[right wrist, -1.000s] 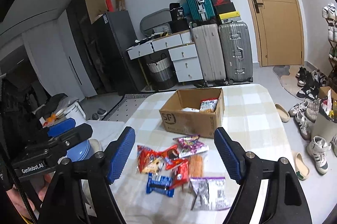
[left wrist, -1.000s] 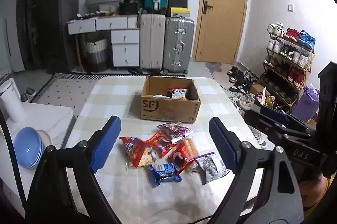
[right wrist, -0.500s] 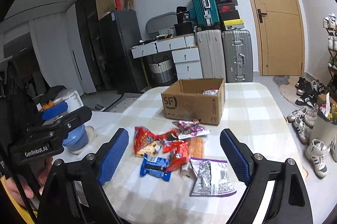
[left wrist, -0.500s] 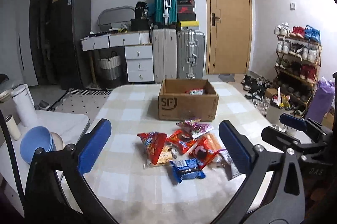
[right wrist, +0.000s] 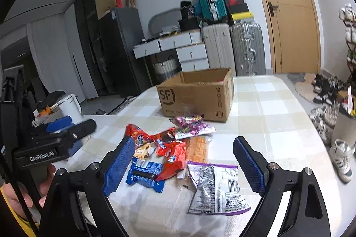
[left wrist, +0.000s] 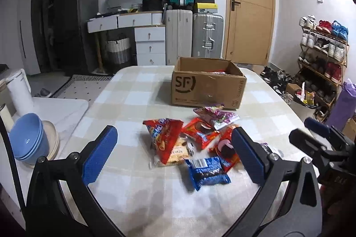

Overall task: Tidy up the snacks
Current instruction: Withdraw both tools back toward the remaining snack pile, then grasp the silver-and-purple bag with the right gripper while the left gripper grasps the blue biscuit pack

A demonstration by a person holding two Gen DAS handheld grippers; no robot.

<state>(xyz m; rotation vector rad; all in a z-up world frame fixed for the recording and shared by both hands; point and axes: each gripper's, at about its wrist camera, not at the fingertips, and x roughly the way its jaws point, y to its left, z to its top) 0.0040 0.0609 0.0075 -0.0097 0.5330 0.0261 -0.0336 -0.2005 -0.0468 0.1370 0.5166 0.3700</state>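
Several snack packs lie in a pile on the checked table (left wrist: 138, 90): a red pack (left wrist: 164, 139), a blue pack (left wrist: 207, 172), a pink pack (left wrist: 218, 116). In the right wrist view a silver and purple pack (right wrist: 215, 185) lies nearest, beside the blue pack (right wrist: 145, 173) and an orange pack (right wrist: 198, 148). An open cardboard box (left wrist: 208, 85) marked SF stands behind the pile; it also shows in the right wrist view (right wrist: 195, 94). My left gripper (left wrist: 175, 156) is open above the pile. My right gripper (right wrist: 184, 168) is open above the near packs.
Blue bowls (left wrist: 29, 136) and a white kettle (left wrist: 19, 92) stand on a side surface at the left. Suitcases (left wrist: 193, 36), a drawer unit (left wrist: 151, 45) and a door (left wrist: 249, 5) are behind. A shoe rack (left wrist: 320, 58) stands at the right.
Both grippers have dropped lower and moved closer to the snack pile, which now looks larger. Both stay open and empty.
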